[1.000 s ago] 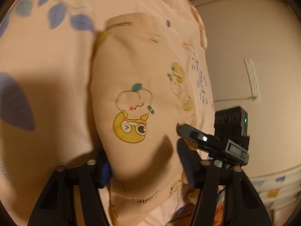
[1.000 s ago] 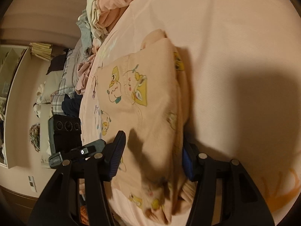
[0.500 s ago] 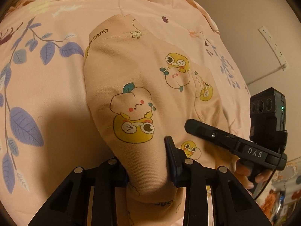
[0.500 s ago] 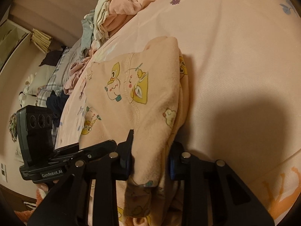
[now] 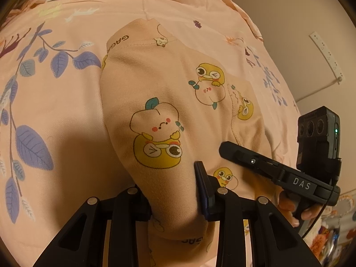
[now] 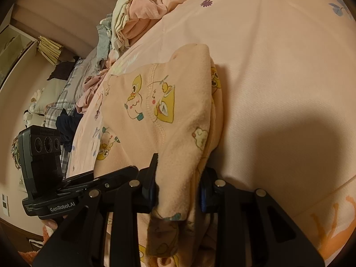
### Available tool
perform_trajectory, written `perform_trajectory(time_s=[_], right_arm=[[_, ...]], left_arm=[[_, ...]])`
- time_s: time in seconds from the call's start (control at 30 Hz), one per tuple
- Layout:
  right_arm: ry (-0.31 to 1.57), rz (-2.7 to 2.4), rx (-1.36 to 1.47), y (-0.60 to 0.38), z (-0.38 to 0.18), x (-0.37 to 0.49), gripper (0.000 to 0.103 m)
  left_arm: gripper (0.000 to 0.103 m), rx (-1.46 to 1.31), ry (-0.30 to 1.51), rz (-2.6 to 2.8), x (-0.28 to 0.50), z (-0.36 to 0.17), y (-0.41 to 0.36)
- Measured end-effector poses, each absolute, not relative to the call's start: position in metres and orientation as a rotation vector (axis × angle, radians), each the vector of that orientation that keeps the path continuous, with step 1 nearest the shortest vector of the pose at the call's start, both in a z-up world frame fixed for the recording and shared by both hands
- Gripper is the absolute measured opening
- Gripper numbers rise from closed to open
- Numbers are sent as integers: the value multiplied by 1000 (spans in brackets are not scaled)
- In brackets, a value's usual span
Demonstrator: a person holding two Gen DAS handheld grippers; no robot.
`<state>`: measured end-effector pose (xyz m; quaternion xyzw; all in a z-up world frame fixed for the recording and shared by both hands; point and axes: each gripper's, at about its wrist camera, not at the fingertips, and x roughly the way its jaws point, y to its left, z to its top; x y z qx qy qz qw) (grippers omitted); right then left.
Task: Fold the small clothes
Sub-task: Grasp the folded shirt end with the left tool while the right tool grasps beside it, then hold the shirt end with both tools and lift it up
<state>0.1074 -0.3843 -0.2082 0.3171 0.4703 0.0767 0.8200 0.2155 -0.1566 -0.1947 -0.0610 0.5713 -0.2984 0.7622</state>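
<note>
A small peach garment (image 5: 169, 102) printed with yellow cartoon characters lies folded on the pink bedsheet (image 5: 55, 111). My left gripper (image 5: 173, 200) is shut on the garment's near left edge, and the cloth bunches between its jaws. My right gripper (image 6: 178, 189) is shut on the garment's (image 6: 169, 115) near right edge, with layers of cloth hanging down between the jaws. Each gripper shows in the other's view: the right one (image 5: 278, 173) beside the left, the left one (image 6: 73, 189) beside the right.
A heap of unfolded clothes (image 6: 133, 17) lies at the far end of the bed, with more clothes (image 6: 73, 84) along its left side. A wall with a power strip (image 5: 327, 55) stands to the right in the left wrist view.
Both grippers went from open around the garment's near edge to shut on it. The near edge has lifted slightly and bunched up.
</note>
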Motion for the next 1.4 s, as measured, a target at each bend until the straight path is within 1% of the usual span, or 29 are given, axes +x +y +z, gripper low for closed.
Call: perform_trajectory(time_s=[0.13, 0.23, 0.43, 0.6, 0.67, 0.9, 1.4], right_arm=[[1024, 138, 645, -380, -200, 109, 28], [1003, 135, 596, -372, -181, 109, 26], [871, 198, 646, -380, -130, 93, 25], [780, 212, 590, -367, -83, 77, 25], [755, 215, 578, -362, -70, 72, 25], [714, 236, 554, -352, -43, 63, 25], [680, 259, 506, -329, -14, 60, 26]], left_arm=[[27, -108, 1233, -624, 214, -183, -160], [25, -38, 1167, -625, 205, -162, -166], [24, -127, 1079, -700, 197, -104, -145], [24, -58, 963, -702, 174, -55, -141], [24, -36, 930, -693, 166, -44, -144], [24, -24, 839, -660, 145, -20, -134], [24, -62, 811, -657, 138, 1, -112]])
